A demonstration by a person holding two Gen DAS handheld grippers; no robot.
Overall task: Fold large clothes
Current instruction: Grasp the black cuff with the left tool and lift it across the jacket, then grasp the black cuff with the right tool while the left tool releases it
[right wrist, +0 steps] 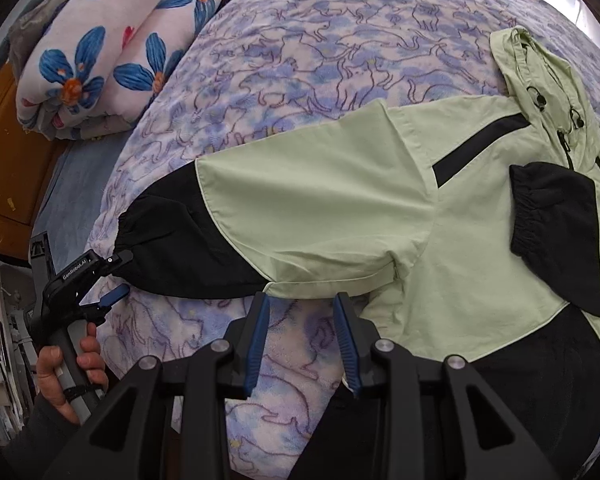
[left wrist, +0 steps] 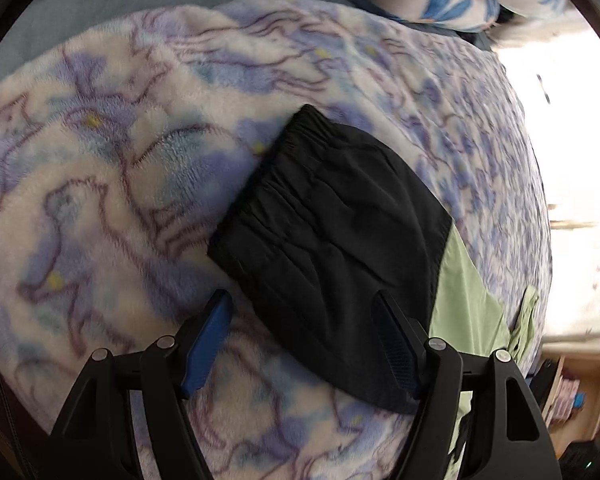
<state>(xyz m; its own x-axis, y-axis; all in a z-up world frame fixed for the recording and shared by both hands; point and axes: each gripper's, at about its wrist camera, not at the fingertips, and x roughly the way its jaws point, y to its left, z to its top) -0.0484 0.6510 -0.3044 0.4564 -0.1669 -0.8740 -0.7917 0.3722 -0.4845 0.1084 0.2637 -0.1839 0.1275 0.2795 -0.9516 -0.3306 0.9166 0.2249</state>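
Note:
A light green and black hooded jacket (right wrist: pixel 452 216) lies front up on the fleece blanket (right wrist: pixel 320 40). One sleeve (right wrist: pixel 284 216) stretches out to the left with its black cuff (right wrist: pixel 156 232) at the blanket's edge. The other black cuff (right wrist: pixel 556 224) is folded onto the chest. My left gripper (left wrist: pixel 304 300) is open, its jaws straddling the black sleeve end (left wrist: pixel 332 220). It also shows in the right wrist view (right wrist: pixel 116 276) beside that cuff. My right gripper (right wrist: pixel 300 300) is open and empty, just below the sleeve's underarm seam.
A folded blue-flowered quilt (right wrist: pixel 112 44) lies at the blanket's far left corner. A wooden headboard (right wrist: pixel 8 152) stands left. Shelves with clutter (left wrist: pixel 580 396) stand beside the bed. Bright window light (left wrist: pixel 572 140) is on the right.

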